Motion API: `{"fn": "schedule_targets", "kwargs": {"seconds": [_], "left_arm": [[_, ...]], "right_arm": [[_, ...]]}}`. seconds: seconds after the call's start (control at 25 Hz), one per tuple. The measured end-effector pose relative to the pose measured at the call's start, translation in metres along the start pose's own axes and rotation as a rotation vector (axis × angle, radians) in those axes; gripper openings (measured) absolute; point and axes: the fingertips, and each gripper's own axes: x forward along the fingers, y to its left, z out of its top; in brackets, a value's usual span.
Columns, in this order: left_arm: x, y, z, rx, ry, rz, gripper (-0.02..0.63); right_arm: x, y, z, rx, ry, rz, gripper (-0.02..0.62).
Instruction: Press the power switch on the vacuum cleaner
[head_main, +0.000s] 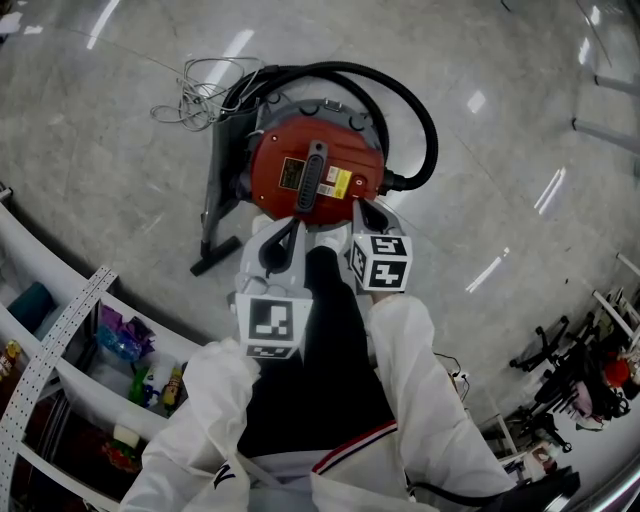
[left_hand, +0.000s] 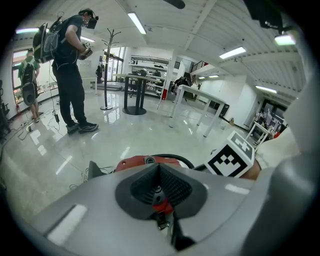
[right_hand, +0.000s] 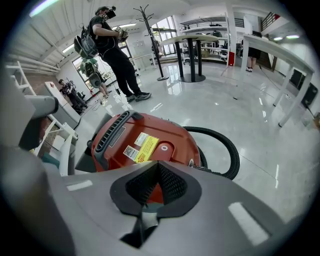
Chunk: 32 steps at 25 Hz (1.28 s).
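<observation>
The vacuum cleaner stands on the polished floor, a round red lid on a grey drum with a black handle across the top. Its black hose loops round the far side. A yellow label and a small white round mark sit on the lid. My left gripper is shut and empty, held just short of the lid's near edge. My right gripper is also shut and empty, with its tip at the lid's near right rim. From the left gripper only the vacuum's top shows; from the right gripper the lid fills the middle.
A tangle of thin cable lies on the floor beyond the vacuum, and a black wand with a floor nozzle lies at its left. White shelving with small items runs along the left. People and tables stand farther off.
</observation>
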Motion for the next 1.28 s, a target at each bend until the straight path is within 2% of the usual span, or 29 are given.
{"fn": "schedule_targets", "kwargs": {"seconds": [1.28], "left_arm": [[-0.0019,0.0005,-0.0069,-0.015,0.009,-0.002,0.0]], "right_arm": [[0.0037,0.0003,-0.0067,0.008,0.01,0.002,0.002]]}}
